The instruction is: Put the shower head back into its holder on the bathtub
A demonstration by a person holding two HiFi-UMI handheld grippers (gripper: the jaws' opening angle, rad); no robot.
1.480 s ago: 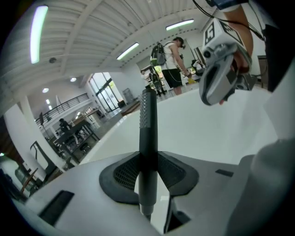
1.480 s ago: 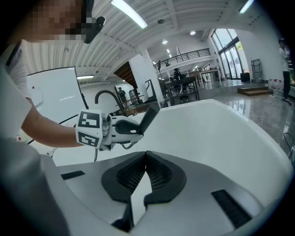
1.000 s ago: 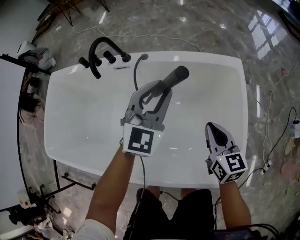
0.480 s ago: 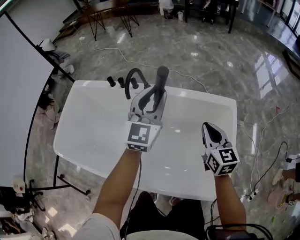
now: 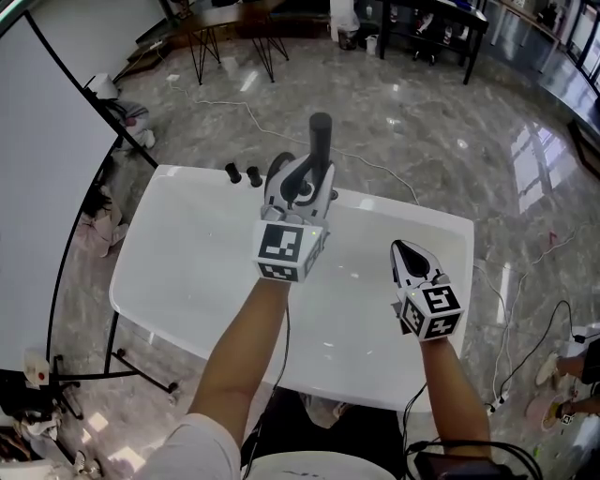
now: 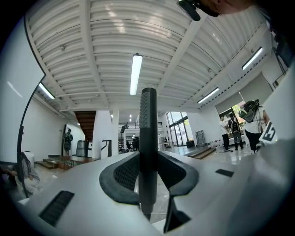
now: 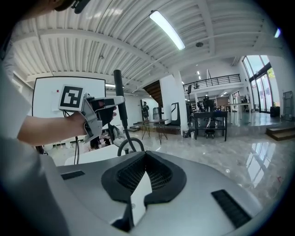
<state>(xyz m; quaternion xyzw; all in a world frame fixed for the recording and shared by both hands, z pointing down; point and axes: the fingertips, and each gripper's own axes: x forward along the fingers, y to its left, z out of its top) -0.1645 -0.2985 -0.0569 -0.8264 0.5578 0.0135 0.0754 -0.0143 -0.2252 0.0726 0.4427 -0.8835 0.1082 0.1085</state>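
Observation:
The white bathtub (image 5: 187, 281) lies below me, with its black arched faucet (image 5: 277, 167) and two black knobs (image 5: 242, 174) on the far rim. My left gripper (image 5: 306, 186) is shut on the black shower head (image 5: 321, 141), a slim wand held upright just right of the faucet. In the left gripper view the shower head (image 6: 148, 138) stands straight up between the pads of the left gripper (image 6: 148, 177). My right gripper (image 5: 401, 251) hovers over the tub's right side, shut and holding nothing. In the right gripper view, past the right gripper (image 7: 140, 177), I see the left gripper (image 7: 94, 113), the shower head (image 7: 120, 103) and the faucet (image 7: 127, 145). The holder is hidden.
A large white panel (image 5: 56, 122) on a black stand rises left of the tub. Cables (image 5: 511, 309) trail over the marble floor on the right and behind the tub. Tables and chairs (image 5: 422, 23) stand at the far end. People (image 6: 239, 129) stand far off.
My left gripper has carried the shower head from over the tub's middle up to the far rim beside the faucet and turned it upright. The right gripper has barely shifted.

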